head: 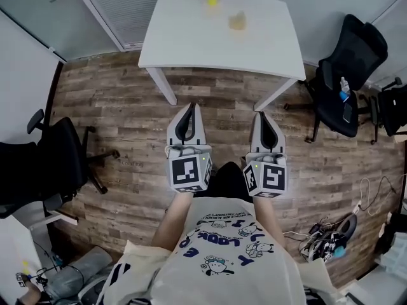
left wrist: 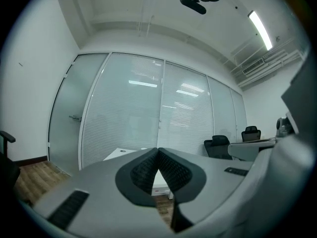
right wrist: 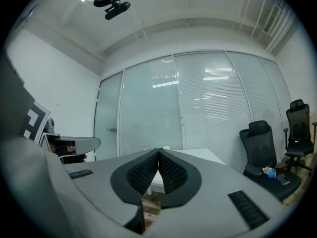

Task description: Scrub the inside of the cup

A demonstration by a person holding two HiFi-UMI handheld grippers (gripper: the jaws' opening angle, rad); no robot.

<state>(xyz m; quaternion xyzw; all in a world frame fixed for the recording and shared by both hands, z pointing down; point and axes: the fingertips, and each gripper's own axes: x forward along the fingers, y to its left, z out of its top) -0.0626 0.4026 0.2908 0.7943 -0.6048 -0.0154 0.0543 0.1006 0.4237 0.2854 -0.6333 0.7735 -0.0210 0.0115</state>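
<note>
a: grippers, count?
b: two. left gripper (head: 191, 114) and right gripper (head: 262, 124), side by side over the wood floor (head: 121, 107), both pointing at the white table (head: 184, 43). in each gripper view the jaws are pressed together with nothing between them.
a: cup?
b: one, a pale blurred shape (head: 237, 21) on the table's far half, well apart from both grippers. near it, one small yellow item (head: 212, 0).
a: chairs?
b: three, black. chair one (head: 57, 164) is at the left; chair two (head: 353, 62) and chair three (head: 394, 107) are at the right.
a: entries found in a single view?
b: head view only: cup, floor, printed shirt (head: 222, 240). gripper views only: glass wall (left wrist: 138, 108) with blinds, ceiling light (left wrist: 260, 29). right gripper view only: the left gripper's marker cube (right wrist: 30, 122) at its left edge.
</note>
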